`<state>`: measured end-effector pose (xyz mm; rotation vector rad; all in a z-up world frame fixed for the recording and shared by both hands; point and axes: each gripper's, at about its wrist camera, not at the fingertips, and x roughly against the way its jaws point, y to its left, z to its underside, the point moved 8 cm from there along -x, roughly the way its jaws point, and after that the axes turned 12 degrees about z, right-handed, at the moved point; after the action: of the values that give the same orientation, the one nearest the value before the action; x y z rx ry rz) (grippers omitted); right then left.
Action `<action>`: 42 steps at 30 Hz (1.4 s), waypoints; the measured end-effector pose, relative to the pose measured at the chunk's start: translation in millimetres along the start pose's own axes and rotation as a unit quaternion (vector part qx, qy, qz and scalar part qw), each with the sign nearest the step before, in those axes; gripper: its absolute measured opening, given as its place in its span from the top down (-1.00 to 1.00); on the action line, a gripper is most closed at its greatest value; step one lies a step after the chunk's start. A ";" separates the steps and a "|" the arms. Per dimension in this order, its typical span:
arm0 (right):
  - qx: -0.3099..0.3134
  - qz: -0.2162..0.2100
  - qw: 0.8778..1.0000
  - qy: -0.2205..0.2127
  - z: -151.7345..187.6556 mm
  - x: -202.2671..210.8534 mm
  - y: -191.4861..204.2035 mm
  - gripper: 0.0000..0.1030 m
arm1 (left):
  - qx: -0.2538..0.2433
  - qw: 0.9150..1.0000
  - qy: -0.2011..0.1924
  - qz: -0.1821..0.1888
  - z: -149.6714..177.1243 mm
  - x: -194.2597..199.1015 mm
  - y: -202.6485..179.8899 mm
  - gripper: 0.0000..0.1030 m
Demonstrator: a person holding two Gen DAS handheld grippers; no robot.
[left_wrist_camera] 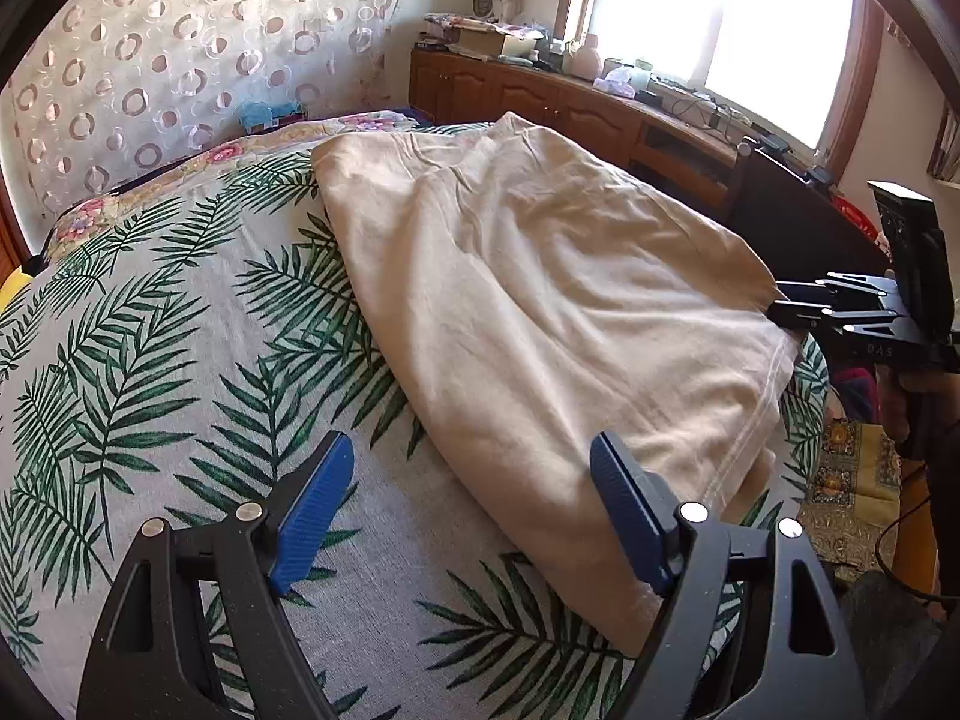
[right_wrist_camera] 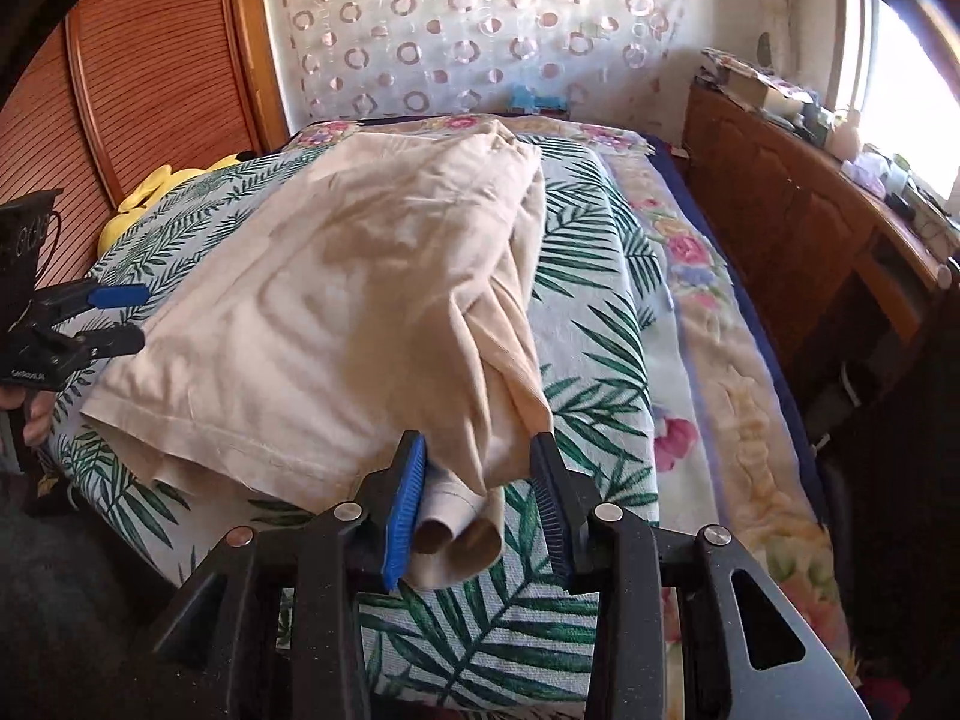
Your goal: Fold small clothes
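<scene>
**Right tongs at the bunched edge of a cream garment, left tongs waiting**

A cream garment lies spread on a bed with a palm-leaf cover, already doubled over at the near hem. The right tongs sit at its near corner, with a rolled bunch of the cloth between the two blue pads. The left pad touches the roll, but a gap shows on the right side, so whether the pads truly pinch it cannot be told. The left tongs stand wide apart and grip nothing; the garment's edge lies just beside their right pad, with bare cover between the pads.

The step in hand looks like gathering the near edge for a fold. The next move likely calls for a firm pinch on the roll by the right tongs, the left tongs closing on the opposite corner, and then both carrying the edge across evenly so the cloth does not slump.
</scene>
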<state>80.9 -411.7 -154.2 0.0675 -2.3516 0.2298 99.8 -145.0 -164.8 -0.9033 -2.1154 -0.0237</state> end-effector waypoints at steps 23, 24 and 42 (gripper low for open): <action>0.018 -0.063 0.998 0.003 2.1 0.2 29.1 0.75 | -0.018 0.999 0.019 0.039 14.2 -5.8 -23.2 -0.23; 0.017 -0.062 0.998 0.000 2.4 0.1 29.3 0.76 | -0.019 0.999 0.020 0.043 14.8 -5.4 -25.1 -0.18; -0.041 -0.084 0.992 -0.083 -16.8 25.8 20.0 0.81 | -0.034 0.995 -0.005 0.089 -3.0 20.2 -40.8 0.84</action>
<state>71.8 -388.4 -127.3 0.2538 -2.5003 0.0468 68.7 -164.2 -137.5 -1.1307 -2.0458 0.0008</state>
